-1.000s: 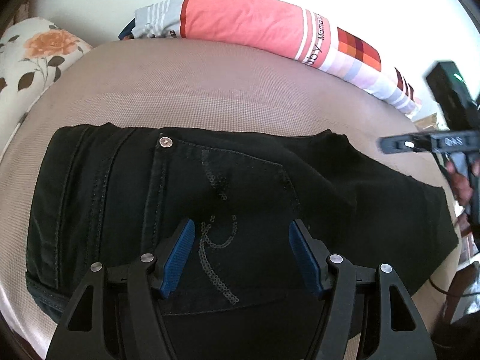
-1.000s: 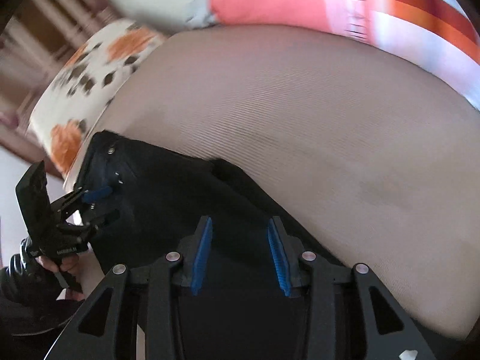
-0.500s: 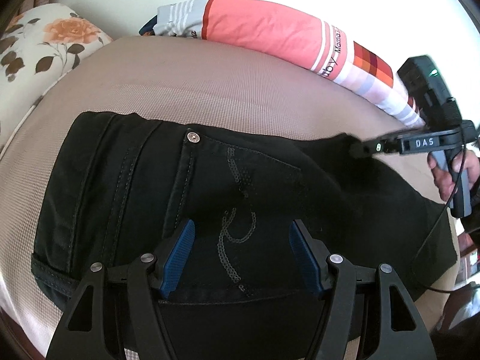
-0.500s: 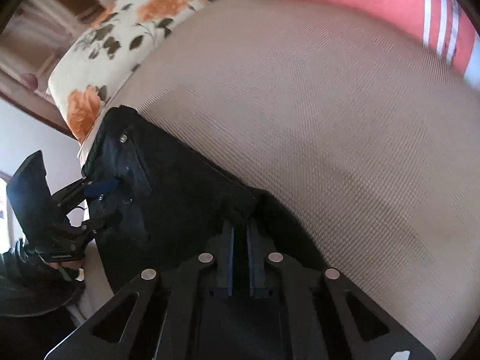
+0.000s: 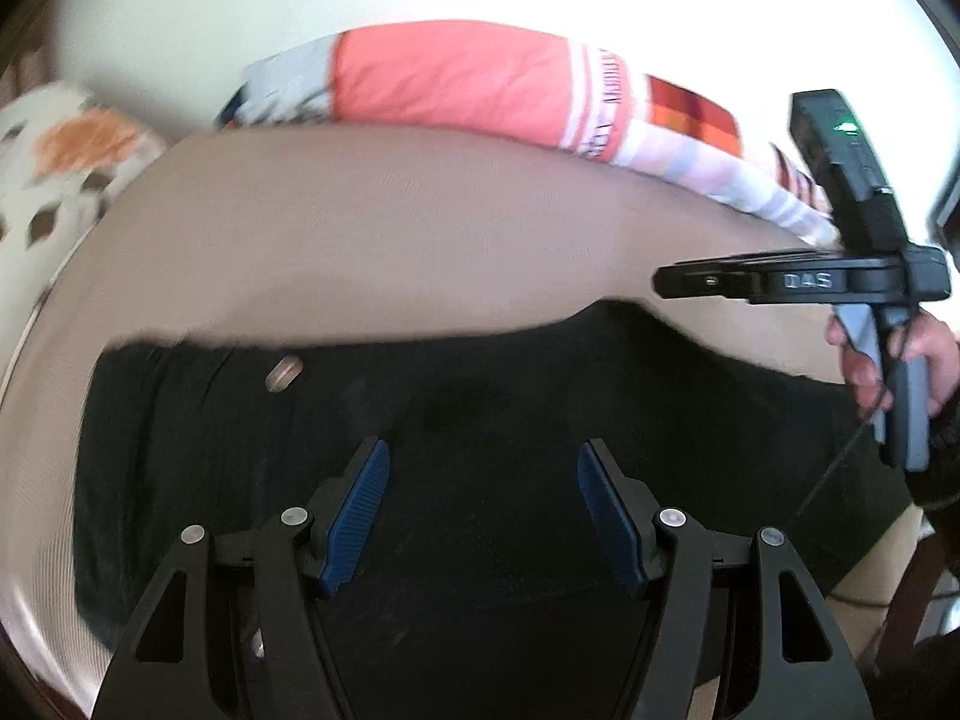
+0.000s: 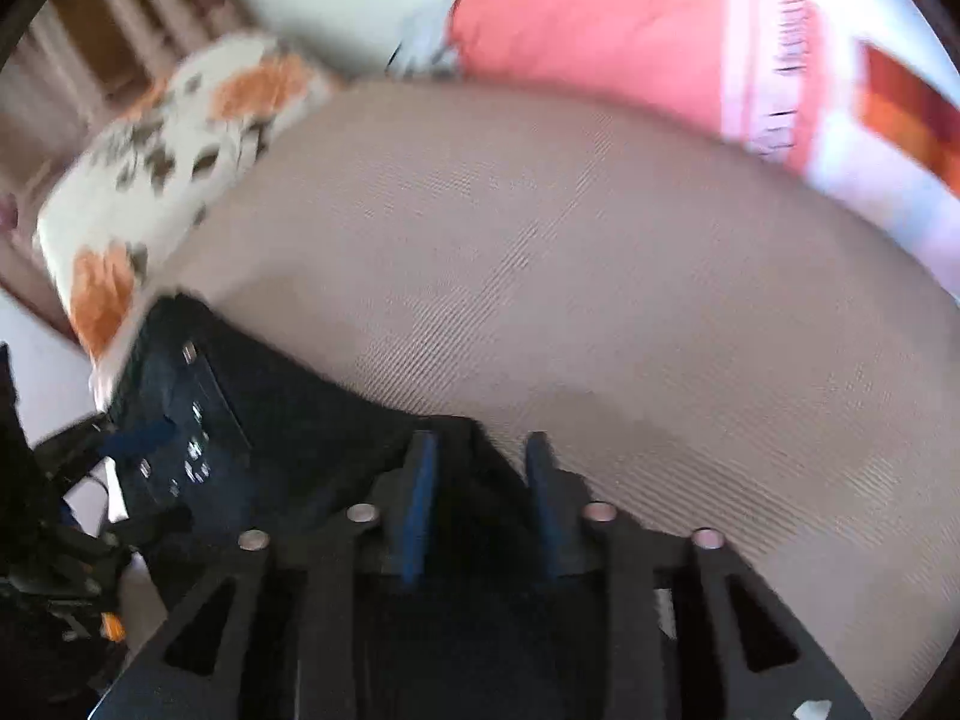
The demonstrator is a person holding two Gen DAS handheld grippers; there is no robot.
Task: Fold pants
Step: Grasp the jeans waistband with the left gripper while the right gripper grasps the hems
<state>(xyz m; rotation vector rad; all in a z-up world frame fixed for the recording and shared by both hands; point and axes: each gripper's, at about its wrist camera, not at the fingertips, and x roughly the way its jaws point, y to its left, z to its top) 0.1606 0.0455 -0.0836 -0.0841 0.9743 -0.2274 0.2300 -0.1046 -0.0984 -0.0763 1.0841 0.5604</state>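
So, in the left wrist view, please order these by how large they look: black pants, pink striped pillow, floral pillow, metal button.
1. Black pants, clearly largest, though also nearest the camera.
2. Pink striped pillow.
3. Floral pillow, cut off by the frame edge, so its true size is unsure.
4. Metal button, smallest.

Far side: the bare beige bed surface (image 6: 600,276) lies unobstructed between the black pants (image 5: 480,420) and the pillows.
Back edge: a coral striped pillow (image 5: 456,78) runs along the wall and bounds the bed there.
Left corner: a floral pillow (image 6: 180,138) sits at the bed's edge, near the pants' waistband end.
Between left gripper (image 5: 480,504) fingers: wide gap, only flat dark cloth beneath.
Right gripper (image 6: 477,468): fingers apart, with dark pants cloth between and under them.
Right of the pants: in the left wrist view the right gripper (image 5: 678,282) juts in over the pants' far edge.
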